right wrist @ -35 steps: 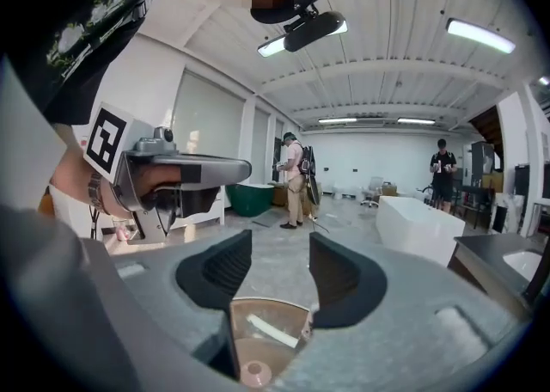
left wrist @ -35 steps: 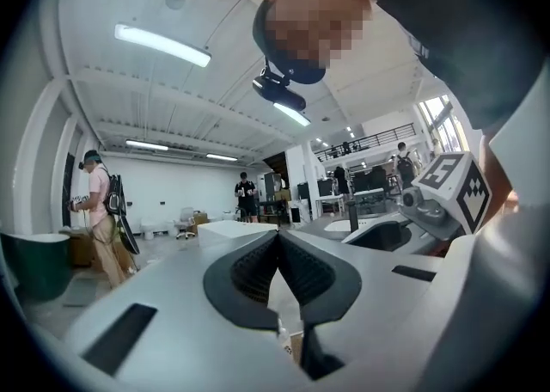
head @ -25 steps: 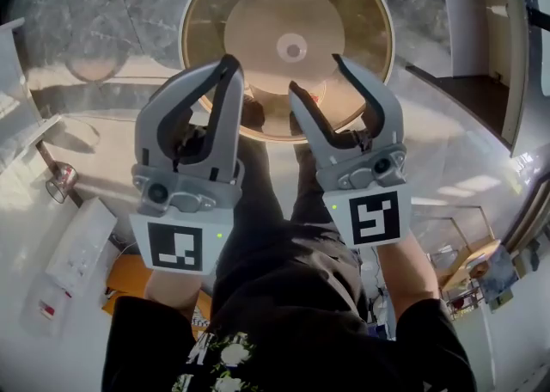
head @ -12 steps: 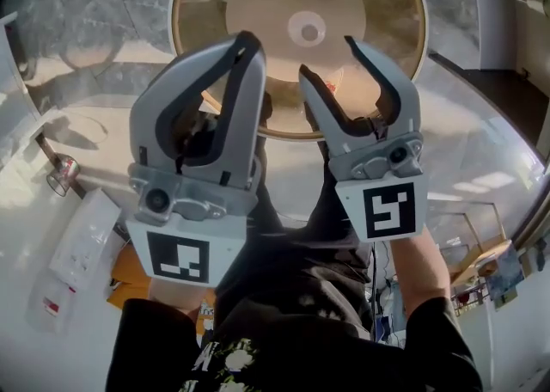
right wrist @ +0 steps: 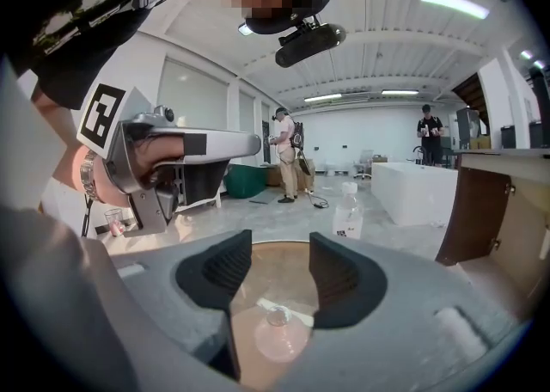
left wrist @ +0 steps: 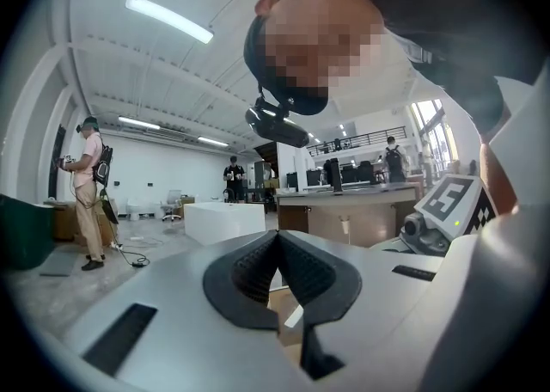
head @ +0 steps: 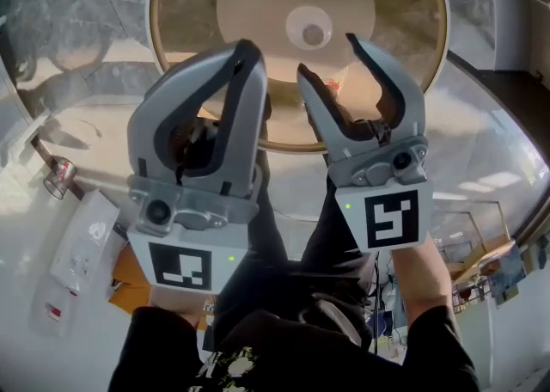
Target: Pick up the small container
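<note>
so we are at the approach, nothing lifted yet. our left gripper (head: 244, 46) is clenched on itself, jaws pressed together with nothing between them. our right gripper (head: 326, 57) is released, jaws apart and empty. the small container (head: 312, 34) sits on the round table (head: 412, 81), ahead of and below the right gripper's tips, framed by its jaws yet clear of them, and off to the right of the left gripper. next, we judge, the right gripper should go forward and down until its jaws straddle the container, then close gently, since it looks light and could slide.
</note>
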Demonstrator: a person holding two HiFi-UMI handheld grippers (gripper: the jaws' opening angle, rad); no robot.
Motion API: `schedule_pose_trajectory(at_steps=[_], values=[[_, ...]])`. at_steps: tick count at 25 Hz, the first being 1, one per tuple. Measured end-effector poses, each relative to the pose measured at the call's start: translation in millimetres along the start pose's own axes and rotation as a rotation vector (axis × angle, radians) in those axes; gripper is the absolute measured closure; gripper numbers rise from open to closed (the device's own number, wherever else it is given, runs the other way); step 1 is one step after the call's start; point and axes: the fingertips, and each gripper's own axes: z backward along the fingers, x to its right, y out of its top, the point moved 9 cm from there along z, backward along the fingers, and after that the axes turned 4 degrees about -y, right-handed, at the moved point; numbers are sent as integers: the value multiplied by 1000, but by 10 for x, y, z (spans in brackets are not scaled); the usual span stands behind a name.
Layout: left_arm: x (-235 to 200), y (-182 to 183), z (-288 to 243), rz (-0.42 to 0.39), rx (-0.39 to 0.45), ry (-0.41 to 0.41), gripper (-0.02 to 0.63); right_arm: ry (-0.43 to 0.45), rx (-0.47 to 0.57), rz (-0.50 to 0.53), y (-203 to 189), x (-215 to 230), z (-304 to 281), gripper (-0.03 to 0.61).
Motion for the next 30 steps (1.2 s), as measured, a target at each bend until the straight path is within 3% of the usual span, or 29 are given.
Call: schedule_pose_trajectory(at_steps=[6, 14, 26, 30], values=[[-74, -378, -80, -4, -1, 13, 601, 4, -28, 4, -365, -29, -215, 370], [13, -800, -193, -5, -7, -32, 601, 21, -55, 8, -834, -28, -394, 370], [83, -1290, -123, 54, -44, -25, 601, 37, -92, 9, -1415, -73, -657, 370], [79, -1317, -91, 58, -35, -41, 601, 8, -91, 36, -1446, -155, -715, 370]])
